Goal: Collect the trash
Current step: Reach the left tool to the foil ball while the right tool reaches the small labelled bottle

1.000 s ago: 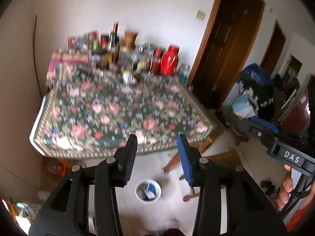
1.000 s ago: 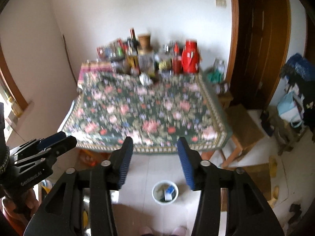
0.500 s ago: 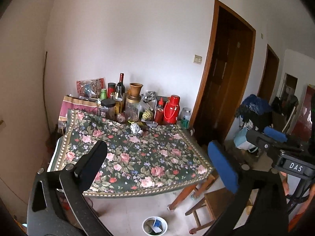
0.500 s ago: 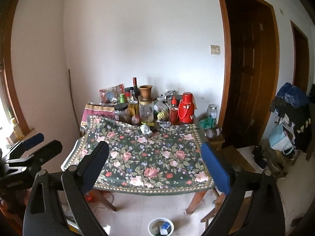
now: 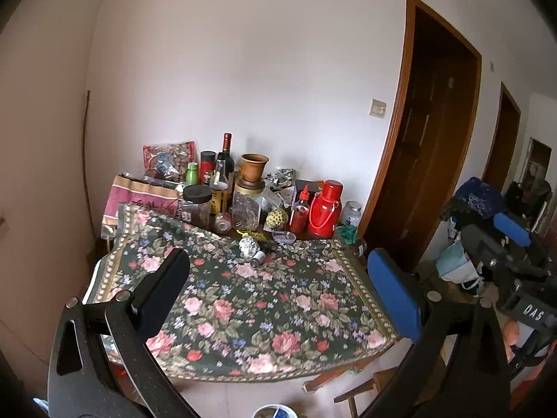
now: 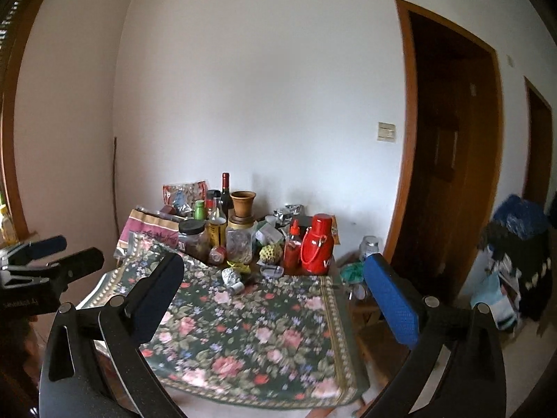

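Soft, even daylight; the white wall is bright, the doorway dark. Fisheye bending and black vignette at corners. Right wrist view slightly blurred; shadows faint.

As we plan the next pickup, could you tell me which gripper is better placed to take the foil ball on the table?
Marginally the left gripper: the foil ball sits nearer mid-gap than for the right gripper. Both are open, empty and far off.

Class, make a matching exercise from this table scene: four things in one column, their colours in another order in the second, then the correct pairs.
Things:
1. thermos flask
2. crumpled foil ball
3. clay pot
4. small bottle cap

Colours:
a. green
b. red
c. silver
d. brown

Pairs: 1-b, 2-c, 3-d, 4-a
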Available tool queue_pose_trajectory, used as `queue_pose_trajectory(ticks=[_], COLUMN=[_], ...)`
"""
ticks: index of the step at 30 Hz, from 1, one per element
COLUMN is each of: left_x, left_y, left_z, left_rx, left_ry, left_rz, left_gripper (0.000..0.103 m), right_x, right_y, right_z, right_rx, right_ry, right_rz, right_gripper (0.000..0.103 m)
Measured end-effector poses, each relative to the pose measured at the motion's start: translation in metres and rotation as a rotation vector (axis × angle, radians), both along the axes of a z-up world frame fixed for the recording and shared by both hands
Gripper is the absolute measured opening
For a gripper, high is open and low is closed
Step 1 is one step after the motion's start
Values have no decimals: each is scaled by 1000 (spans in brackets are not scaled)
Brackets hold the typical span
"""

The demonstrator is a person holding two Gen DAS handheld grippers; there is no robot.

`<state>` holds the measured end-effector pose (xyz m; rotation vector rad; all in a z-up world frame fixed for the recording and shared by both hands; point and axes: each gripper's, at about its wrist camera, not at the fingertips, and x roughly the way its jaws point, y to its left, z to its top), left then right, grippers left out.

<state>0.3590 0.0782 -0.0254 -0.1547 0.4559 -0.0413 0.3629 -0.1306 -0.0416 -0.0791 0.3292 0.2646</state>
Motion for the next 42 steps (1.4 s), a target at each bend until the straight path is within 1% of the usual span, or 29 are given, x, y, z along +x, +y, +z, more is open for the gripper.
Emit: queue_pose_trajectory(ticks=[4,6,10,13,16,19,25,28,31,34,37,39,41,42], left_x=[34,49,79,98,119,138,180,206,233,260,284,297,309,313], left_y=[-14,-21,-33,-36,-30,-16,24,46,70,94,115,126,139,143], left_z=[2,2,-2,-6,-11,-17,-27,-31,-40,-55,-75,-88,-103,-108], left_rx=[-32,-35,-21,-14,-12,-12,-10,15,39,28,20,10,-12,-19], left_ry=[5,2,16,27,53,66,45,41,58,107,166,204,248,262], left_rz=[36,64,106,120,125,149,183,180,160,138,123,121,109,107], left_gripper=[102,102,102,102,102,102,102,102,102,102,102,102,102,102], right_x=[35,49,76,98,125,155,203,231,258,288,314,333,350,357], right_y=[-9,-14,-24,-27,-27,-20,-2,18,39,63,86,102,116,122], right_z=[-1,-2,-6,-11,-19,-32,-63,-82,-103,-132,-165,-193,-220,-231], right_rx=[-31,-38,-13,9,34,50,67,67,54,51,92,122,140,145], right_ry=[21,29,51,86,137,214,341,419,491,584,687,776,861,898], right_rz=[70,85,116,122,126,105,19,-6,-16,-23,-20,-18,-22,-31], right_gripper=[103,103,103,103,103,103,103,103,103,103,102,94,79,75])
